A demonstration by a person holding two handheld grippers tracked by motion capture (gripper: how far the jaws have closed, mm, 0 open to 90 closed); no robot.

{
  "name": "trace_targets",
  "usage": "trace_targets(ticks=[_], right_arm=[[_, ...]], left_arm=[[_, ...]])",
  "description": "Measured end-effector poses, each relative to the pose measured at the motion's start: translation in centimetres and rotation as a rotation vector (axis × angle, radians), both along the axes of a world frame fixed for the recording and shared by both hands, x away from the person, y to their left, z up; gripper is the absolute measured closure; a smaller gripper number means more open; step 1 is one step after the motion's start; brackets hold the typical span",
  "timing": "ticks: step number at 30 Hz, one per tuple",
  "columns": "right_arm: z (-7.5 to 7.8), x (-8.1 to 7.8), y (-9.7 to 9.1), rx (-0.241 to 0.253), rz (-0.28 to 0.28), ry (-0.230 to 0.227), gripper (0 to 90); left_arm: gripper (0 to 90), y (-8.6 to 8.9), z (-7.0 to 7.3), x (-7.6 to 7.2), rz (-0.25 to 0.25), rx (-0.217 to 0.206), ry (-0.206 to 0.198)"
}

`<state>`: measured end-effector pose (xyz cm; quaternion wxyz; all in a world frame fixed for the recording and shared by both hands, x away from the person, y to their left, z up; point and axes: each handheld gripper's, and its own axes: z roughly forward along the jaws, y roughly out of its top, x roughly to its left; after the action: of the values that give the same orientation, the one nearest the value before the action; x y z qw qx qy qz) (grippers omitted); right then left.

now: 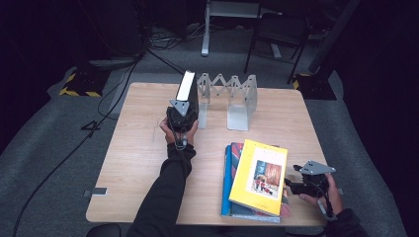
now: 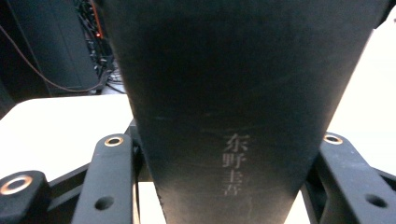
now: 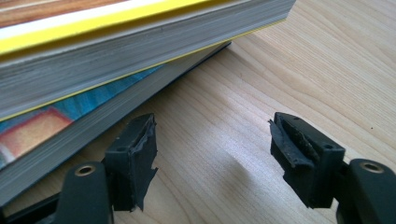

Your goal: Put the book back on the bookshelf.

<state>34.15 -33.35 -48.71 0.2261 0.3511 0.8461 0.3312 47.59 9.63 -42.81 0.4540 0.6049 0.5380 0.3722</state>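
Your left hand-held gripper [image 1: 184, 117] clamped on the upright black book [image 1: 188, 96] at the tabletop's [image 1: 138, 148] 11 o'clock beside the metal bookend rack [image 1: 232, 96], its own view revealing pale spine lettering, right hand-held gripper [image 3: 212, 154] parted and empty at 4 o'clock, facing the yellow book [image 3: 140, 28] stacked on a blue one [image 3: 56, 126].

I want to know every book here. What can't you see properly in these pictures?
- Black book: its front cover is turned sideways in the high view; in the left gripper view only its spine shows.
- Blue book: the yellow book lies on it and hides most of its cover.
- Bookend rack: too small in the high view to count the slots.
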Motion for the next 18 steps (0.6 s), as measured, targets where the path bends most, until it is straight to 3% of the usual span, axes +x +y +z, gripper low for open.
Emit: trace_targets(ticks=[5,14,18], right_arm=[[0.0,0.0,0.1,-0.004,-0.002,0.001,31.1],[0.0,0.0,0.2,-0.006,0.001,0.003,31.0],[0.0,0.0,0.2,-0.006,0.0,0.002,30.9]], left_arm=[[43.9,-0.1,0.0,-0.7,-0.03,0.034,-0.011],[40.3,1.3,-0.2,-1.8,-0.097,-0.003,0.032],[38.6,1.6,-0.6,-3.0,-0.139,0.014,0.017]])
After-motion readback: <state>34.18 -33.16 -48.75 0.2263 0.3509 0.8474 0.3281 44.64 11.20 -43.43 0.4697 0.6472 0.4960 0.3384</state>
